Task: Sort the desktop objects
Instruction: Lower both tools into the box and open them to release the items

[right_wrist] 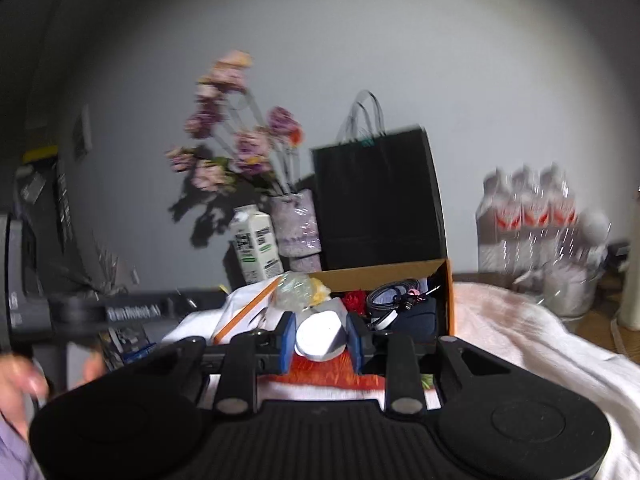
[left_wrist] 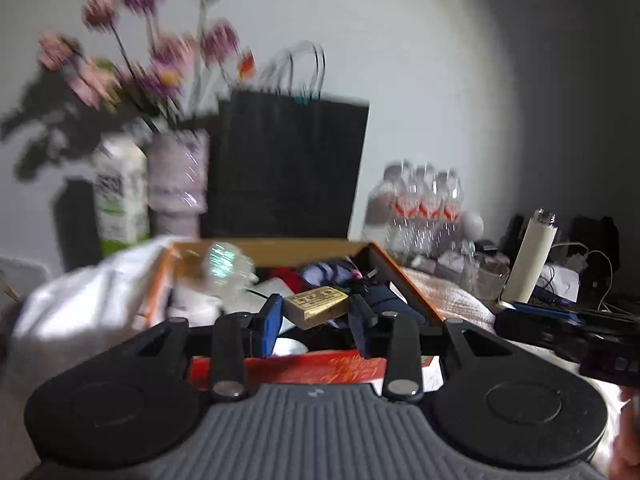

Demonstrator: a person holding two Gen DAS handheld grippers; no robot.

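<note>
1. The open orange-sided cardboard box is the largest of the task's things. I judge it the drop target. It stands on the white towel-covered worktop, straight ahead of both cameras, in front of the black paper carrier bag. Already inside: a coiled dark cable, something red, and dark fabric.

2. My right gripper has its jaws pinching a silvery-white rounded cylinder-like object, held between the blue pads. Its flat face points back at the camera, so I read its long axis as running forward along the fingers, toward the box. Heavy blur makes identity uncertain.

3. My left gripper has its jaws pinching a small tan-and-gold rectangular box with printed markings. Its long axis lies across the jaws, tilted slightly, with its right end higher.

4. Key relation: both held items sit just short of the box's near edge, with the opening directly beyond the jaws. From these views I cannot tell which hand is nearer. I judge a short forward carry precedes either release.
</note>
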